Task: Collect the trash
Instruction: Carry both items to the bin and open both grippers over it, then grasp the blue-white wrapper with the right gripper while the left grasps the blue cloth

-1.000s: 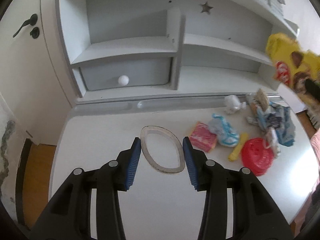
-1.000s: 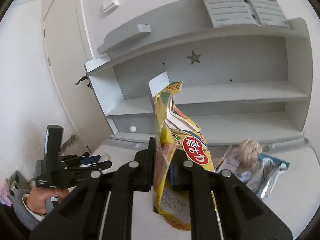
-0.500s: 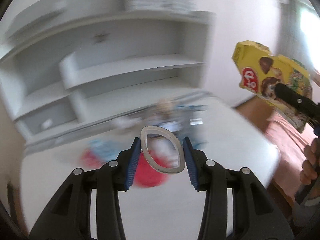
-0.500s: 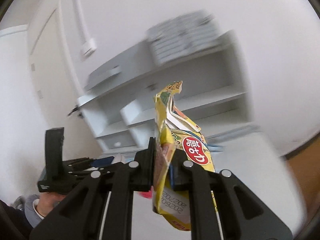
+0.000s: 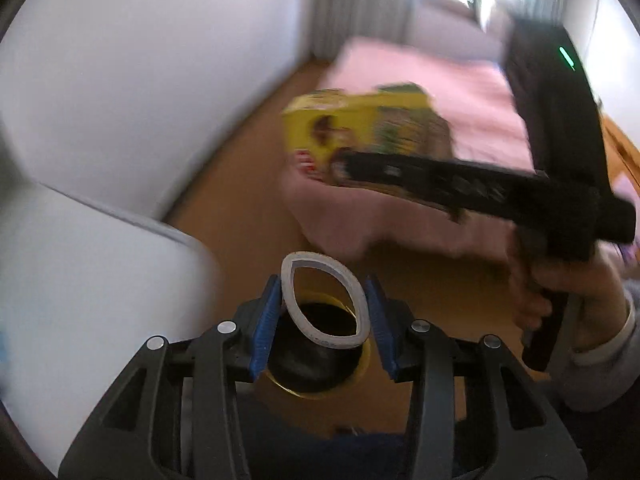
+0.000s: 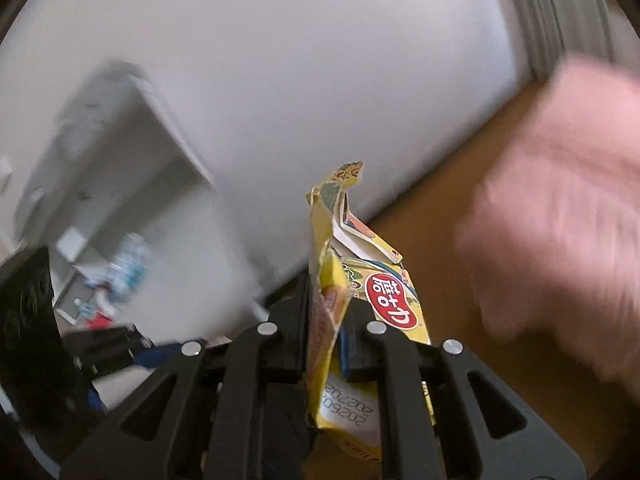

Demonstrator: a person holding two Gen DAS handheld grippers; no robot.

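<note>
Two loads pinched: left hand-held gripper [image 5: 323, 316] squeezing white oval ring [image 5: 322, 303] at lower centre; right hand-held gripper [image 6: 325, 334] clamping yellow snack packet [image 6: 352, 312] mid-frame.

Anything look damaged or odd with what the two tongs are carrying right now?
The yellow snack box pinched in the right tongs is crushed flat, its top flap torn open. The white ring in the left tongs is squeezed into an oval.

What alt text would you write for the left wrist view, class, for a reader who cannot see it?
The left hand-held gripper pinches a squashed white ring above a dark, gold-rimmed bin on a wooden floor. Beyond, blurred, the right hand-held gripper carries a yellow snack packet near a pink bed.
</note>
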